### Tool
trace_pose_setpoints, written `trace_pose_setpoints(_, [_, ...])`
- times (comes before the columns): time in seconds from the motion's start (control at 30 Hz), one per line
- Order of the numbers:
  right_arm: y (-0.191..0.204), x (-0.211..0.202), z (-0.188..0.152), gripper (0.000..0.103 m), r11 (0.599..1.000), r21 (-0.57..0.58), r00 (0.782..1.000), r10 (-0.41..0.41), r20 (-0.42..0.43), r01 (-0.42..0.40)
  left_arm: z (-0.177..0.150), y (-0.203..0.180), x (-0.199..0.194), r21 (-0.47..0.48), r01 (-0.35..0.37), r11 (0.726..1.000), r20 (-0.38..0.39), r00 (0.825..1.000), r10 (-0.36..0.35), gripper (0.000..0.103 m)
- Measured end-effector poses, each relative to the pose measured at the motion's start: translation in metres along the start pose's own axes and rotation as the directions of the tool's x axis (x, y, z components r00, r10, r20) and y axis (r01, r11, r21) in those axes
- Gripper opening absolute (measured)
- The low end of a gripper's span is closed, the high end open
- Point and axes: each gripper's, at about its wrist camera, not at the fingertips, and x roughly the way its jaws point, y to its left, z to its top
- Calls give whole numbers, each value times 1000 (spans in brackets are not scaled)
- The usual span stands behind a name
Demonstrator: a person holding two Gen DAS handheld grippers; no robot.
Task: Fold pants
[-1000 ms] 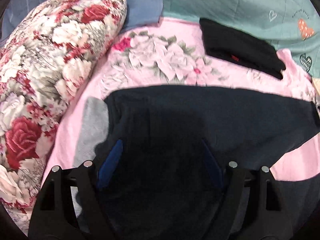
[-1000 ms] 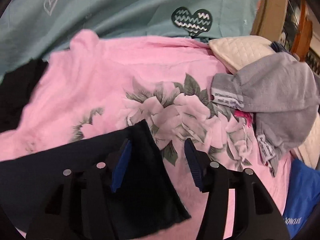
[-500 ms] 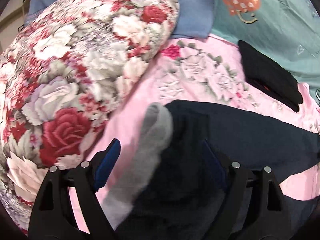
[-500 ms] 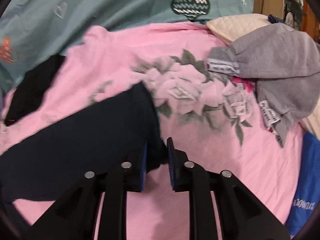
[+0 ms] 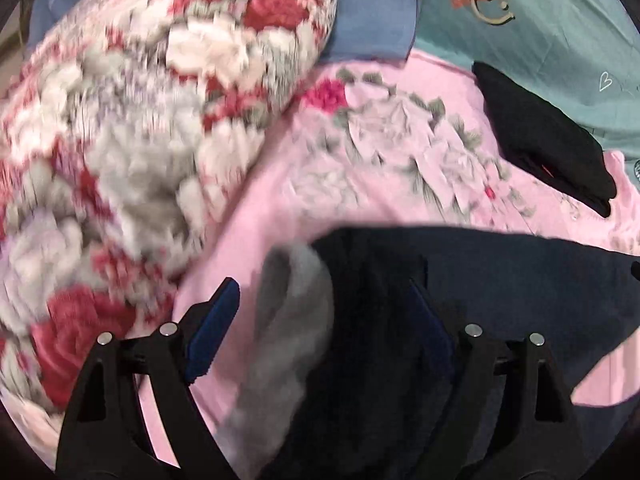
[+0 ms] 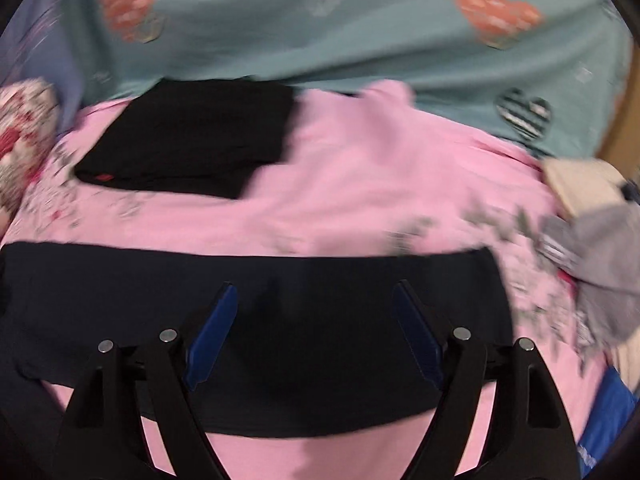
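navy pants point(image 6: 256, 280) flat on pink floral sheet point(image 6: 360, 184). right gripper point(image 6: 316, 332) jaws just spread wide, gripping nothing. left gripper point(image 5: 324, 320) wide open over grey-lined waistband point(image 5: 296, 304), pads not pressing.

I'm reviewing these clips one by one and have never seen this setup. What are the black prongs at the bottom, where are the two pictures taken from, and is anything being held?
Each picture comes from a camera on a hand-held two-finger gripper, looking forward along its fingers. The prongs with blue pads are those fingers. The left gripper hangs open over the grey-lined end of the dark pants. The right gripper has just opened, the pants lying flat beneath it; nothing is gripped. The pants lie on a pink floral sheet, beside a floral pillow and a folded black garment.
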Motion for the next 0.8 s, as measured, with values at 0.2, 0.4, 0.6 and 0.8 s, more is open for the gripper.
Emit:
trace_pose_setpoints(0.2, [83,22,10,80,965,-202,986,167,-22,-168,12,5,24,8,-35,999,-32,999,35,85])
trace_pose_setpoints(0.4, [114,43,25,80,902,-313,954,295,-54,-296,8,-3,37,57,28,998,-61,998,-25,47])
trace_pose_setpoints(0.6, [141,62,28,60,830,-420,930,336,-152,-368,10,-8,28,74,65,995,-40,997,-62,20])
trace_pose_setpoints(0.8, [147,71,31,59,796,-436,907,392,-156,-419,3,0,24,67,113,991,-22,993,-112,19])
